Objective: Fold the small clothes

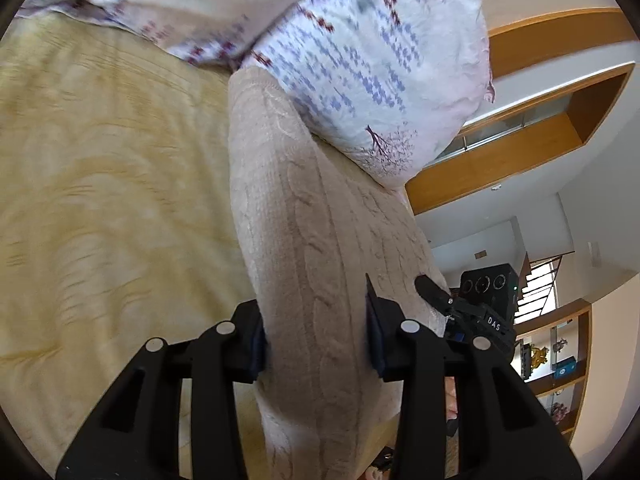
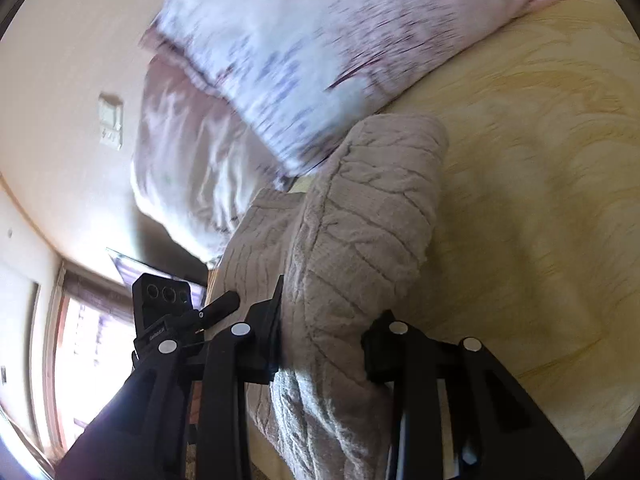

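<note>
Beige cable-knit sweater (image 1: 320,248) (image 2: 360,216) is lying bunched on the yellow bed cover (image 1: 100,200) (image 2: 540,200), far end touching the patterned pillow (image 1: 360,64) (image 2: 304,48); left tool (image 1: 316,340) is clamping a sweater fold; right tool (image 2: 324,344) is clamping another fold; wooden shelving (image 1: 560,360) is sitting far right.

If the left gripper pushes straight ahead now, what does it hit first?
More of the beige knit garment held in the left gripper; beyond that, probably the patterned pillow, though depth is unclear.
</note>
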Demonstrator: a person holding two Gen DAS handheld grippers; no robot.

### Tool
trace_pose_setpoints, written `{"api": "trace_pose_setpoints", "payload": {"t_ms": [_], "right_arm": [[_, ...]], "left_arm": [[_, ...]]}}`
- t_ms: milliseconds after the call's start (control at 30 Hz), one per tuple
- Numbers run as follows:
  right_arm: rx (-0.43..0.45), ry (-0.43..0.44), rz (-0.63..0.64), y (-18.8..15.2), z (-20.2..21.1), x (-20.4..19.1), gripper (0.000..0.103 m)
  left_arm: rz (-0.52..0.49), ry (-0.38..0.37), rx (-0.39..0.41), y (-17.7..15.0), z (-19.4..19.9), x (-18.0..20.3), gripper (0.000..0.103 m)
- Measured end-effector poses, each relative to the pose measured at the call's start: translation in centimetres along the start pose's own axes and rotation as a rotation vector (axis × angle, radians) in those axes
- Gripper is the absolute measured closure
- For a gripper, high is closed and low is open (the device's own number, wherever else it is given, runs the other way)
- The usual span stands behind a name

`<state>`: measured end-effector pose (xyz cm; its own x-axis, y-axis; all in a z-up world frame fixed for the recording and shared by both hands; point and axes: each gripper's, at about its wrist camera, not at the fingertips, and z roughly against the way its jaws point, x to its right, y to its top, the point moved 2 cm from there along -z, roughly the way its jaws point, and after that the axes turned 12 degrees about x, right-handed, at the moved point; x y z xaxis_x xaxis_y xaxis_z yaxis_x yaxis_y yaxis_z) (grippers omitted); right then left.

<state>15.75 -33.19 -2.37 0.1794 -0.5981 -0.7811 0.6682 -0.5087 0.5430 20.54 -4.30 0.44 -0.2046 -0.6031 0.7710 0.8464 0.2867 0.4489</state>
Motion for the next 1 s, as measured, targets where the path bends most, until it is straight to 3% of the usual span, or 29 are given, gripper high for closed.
{"api": "trace_pose_setpoints", "payload": {"t_ms": [167,300,400,500,600,800,933,1000], "right_arm": [[-0.028,0.020,0.127,-0.5,-4.1,-4.5,0.073],[0.007,0.040,0.208,-0.3,-6.6,-6.9,0.074],[0.007,0.003,0.230,-0.5,-9.2,-6.9,0.074],[-0.030,-0.135,0.236,-1.0,-12.3,-5.1,0.074],[-0.042,-0.110,0.164,-0.6,-12.4,-4.0,0.072],[-0.005,-0.111,0.140,-0.4,-9.4,-3.8,0.066],[0.027,-0.113,0.130,-0.8,-7.2,-3.4,0.066],[0.038,-0.116,0.130,-1.1,-6.7,-3.4,0.066]], "left_arm": [[-0.038,0.040,0.083,1.8,4.8,-1.3,0.064],[-0.043,0.065,0.152,4.1,7.8,-3.1,0.064],[-0.009,0.108,0.169,5.3,8.3,-5.7,0.062],[0.058,0.196,0.136,5.8,6.9,-9.2,0.057],[0.109,0.149,0.146,5.7,6.6,-10.7,0.053],[-0.023,0.257,0.175,5.7,7.0,-8.5,0.042],[-0.220,0.414,0.268,5.1,9.0,-6.0,0.030],[-0.294,0.451,0.293,4.6,9.9,-4.8,0.027]]}}
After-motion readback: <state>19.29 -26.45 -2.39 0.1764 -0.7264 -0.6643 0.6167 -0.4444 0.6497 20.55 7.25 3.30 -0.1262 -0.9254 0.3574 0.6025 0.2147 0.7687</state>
